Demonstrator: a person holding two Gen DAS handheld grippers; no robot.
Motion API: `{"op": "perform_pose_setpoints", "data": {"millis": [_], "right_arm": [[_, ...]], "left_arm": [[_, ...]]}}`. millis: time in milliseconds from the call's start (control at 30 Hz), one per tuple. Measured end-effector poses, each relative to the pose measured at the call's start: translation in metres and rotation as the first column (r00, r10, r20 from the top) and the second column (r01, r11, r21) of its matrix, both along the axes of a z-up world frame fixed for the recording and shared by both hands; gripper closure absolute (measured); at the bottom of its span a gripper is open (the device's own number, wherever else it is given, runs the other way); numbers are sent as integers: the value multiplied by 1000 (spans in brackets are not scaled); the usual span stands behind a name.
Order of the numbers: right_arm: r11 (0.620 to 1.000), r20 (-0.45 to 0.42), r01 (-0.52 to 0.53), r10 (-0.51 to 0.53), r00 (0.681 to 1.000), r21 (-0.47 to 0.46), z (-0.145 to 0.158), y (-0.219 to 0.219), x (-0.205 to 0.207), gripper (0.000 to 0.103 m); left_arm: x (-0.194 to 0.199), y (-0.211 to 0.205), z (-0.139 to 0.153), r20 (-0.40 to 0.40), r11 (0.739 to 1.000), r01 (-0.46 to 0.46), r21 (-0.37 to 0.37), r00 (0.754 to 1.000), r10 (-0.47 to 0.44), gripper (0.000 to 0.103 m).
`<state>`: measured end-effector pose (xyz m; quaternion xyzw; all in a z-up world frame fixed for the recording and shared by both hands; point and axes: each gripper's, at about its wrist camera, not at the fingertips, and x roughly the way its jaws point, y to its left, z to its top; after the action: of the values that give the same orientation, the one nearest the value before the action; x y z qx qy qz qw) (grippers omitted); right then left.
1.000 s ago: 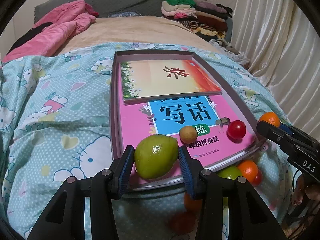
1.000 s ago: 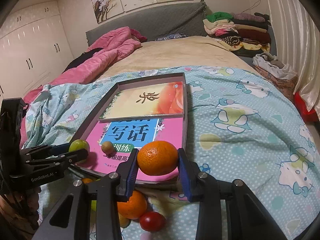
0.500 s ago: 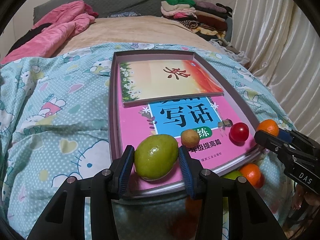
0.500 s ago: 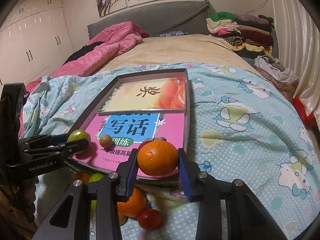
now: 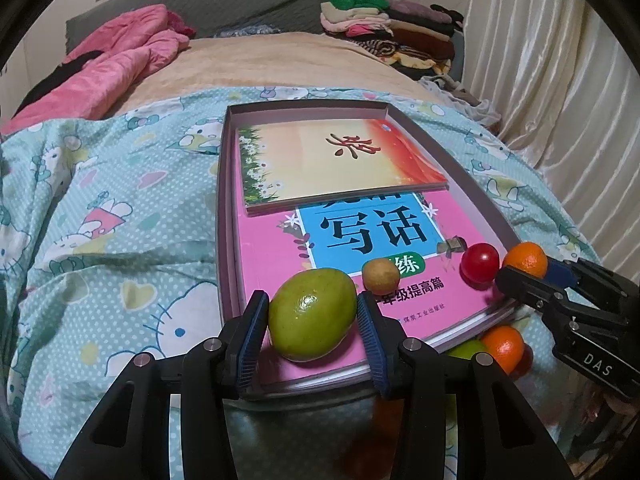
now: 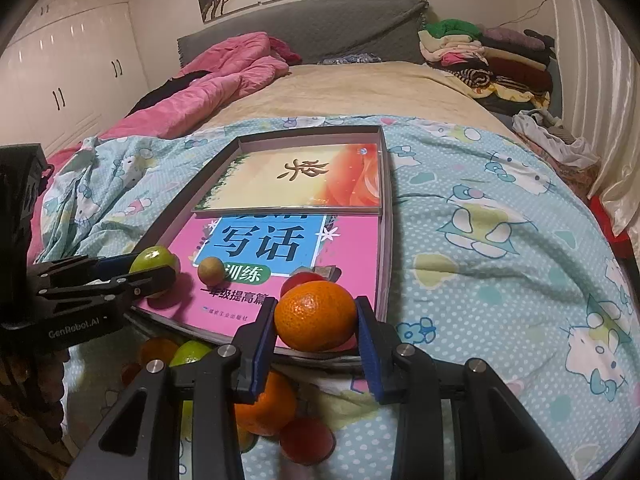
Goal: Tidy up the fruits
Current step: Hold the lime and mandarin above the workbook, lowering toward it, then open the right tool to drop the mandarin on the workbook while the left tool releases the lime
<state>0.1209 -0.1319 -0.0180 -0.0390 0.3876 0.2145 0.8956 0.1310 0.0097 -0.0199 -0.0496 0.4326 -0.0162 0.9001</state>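
L gripper (image 5: 313,322): clamped on green fruit (image 5: 312,314); R gripper (image 6: 316,324): clamped on orange (image 6: 315,316). Both over tray (image 5: 486,208) near edge, prob. for drop-off.

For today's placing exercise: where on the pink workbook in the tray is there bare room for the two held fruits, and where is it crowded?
Free: the pink workbook's cover left of the small tan round fruit, and its right strip beside the grey tray wall. Crowded: around the red tomato, and the loose fruit pile below the tray's near edge.
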Motion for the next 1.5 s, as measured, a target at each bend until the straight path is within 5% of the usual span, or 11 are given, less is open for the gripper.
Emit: {"op": "perform_pose_setpoints", "data": {"millis": [833,1233,1500], "right_arm": [[1000,15,21,-21,1000,-2,0,-3,0,64],[1000,44,6,-7,999,15,5,2,-5,43],[1000,46,7,-8,999,29,8,2,-5,39]], "left_arm": [[-3,2,2,-5,1000,-5,-29,1000,5,56],[-3,3,2,-10,999,-8,-37,1000,8,56],[-4,4,2,-10,999,-9,-40,1000,9,56]]}}
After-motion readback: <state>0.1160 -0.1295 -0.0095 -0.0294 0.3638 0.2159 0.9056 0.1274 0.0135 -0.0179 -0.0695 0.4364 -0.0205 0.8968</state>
